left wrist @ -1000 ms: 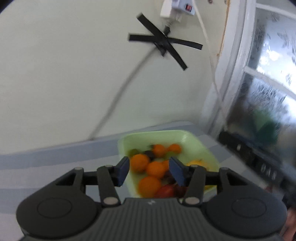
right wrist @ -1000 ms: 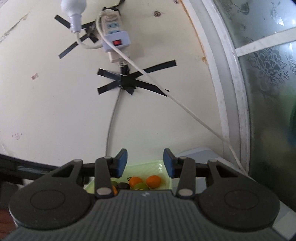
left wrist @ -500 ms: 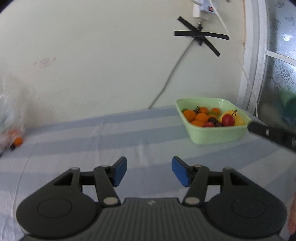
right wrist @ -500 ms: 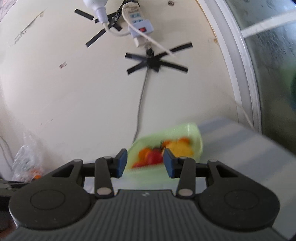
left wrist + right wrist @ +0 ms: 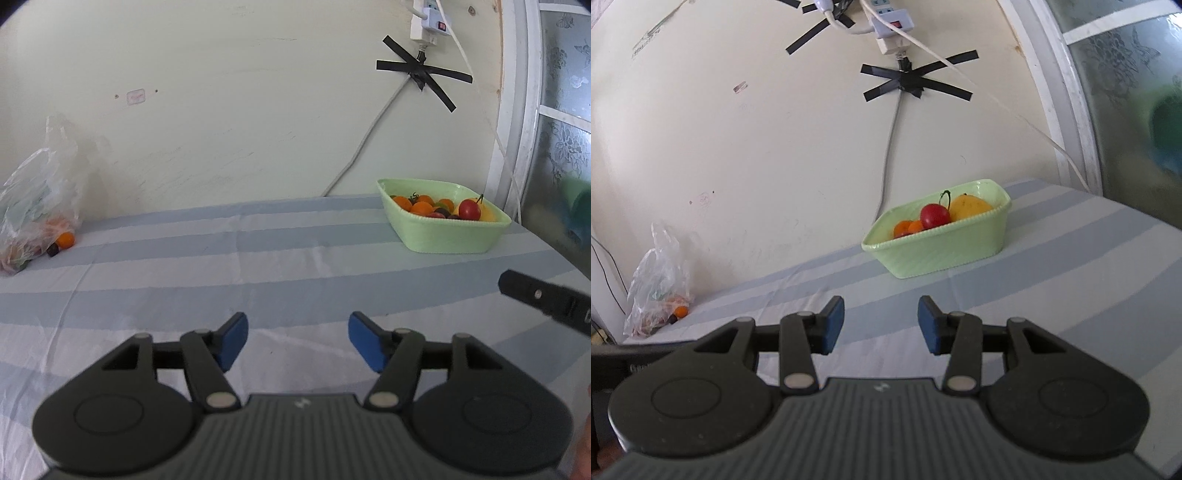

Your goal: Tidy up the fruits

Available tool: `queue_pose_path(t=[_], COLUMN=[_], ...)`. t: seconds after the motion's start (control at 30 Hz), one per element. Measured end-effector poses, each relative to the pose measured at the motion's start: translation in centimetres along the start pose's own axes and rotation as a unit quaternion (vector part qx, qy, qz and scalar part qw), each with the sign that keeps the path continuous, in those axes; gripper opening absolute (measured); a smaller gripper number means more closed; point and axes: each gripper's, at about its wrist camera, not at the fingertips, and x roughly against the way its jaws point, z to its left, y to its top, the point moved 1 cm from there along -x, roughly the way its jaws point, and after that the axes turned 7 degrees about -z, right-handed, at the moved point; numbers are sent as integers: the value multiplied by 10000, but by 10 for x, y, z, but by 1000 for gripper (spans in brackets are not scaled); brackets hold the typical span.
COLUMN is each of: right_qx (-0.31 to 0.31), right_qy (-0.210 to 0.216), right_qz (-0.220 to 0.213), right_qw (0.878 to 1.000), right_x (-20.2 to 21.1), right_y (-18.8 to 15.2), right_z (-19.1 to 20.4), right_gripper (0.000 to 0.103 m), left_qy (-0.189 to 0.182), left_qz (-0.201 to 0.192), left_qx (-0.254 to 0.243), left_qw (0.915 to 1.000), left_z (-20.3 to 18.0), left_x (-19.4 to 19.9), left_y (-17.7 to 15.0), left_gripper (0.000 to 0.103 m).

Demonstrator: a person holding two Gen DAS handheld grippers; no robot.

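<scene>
I am holding the left gripper (image 5: 298, 341) over the striped bench (image 5: 280, 258) with its jaws spread and gripping nothing. I am keeping the right gripper (image 5: 881, 325) likewise, jaws spread on nothing. The green basket (image 5: 945, 251) of fruits (image 5: 935, 216) is sitting well ahead of both pairs of jaws, against the wall. A plastic bag (image 5: 37, 206) with more fruit is lying far off to the left of the jaws.

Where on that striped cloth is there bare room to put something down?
The wide stretch between the plastic bag and the green basket is bare, as is the cloth before both grippers. Crowded: inside the basket, and the bag's corner by the wall.
</scene>
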Motion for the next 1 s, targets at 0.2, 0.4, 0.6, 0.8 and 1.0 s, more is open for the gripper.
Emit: queue_pose_path(t=[0.2, 0.4, 0.6, 0.8, 1.0], right_qx=[-79, -150, -274, -344, -347], right_qy=[-61, -115, -300, -286, -207], right_qz=[15, 72, 152, 161, 163], right_qw=[9999, 9998, 9991, 9989, 9991], right_x=[1, -2, -9, -10, -9], right_y=[0, -4, -10, -13, -13], right_z=[4, 2, -8, -12, -12], right_gripper=[55, 55, 55, 55, 56], left_qy=[9, -99, -81, -5, 139], left_qz=[-65, 43, 76, 187, 241], left_qx=[-110, -104, -190, -180, -232], left_qw=[9999, 9999, 9998, 9997, 9993], left_z=[-1, -1, -5, -7, -8], left_x=[4, -1, -4, -6, -7], left_y=[-6, -7, -11, -12, -13], left_gripper=[91, 94, 101, 103, 103])
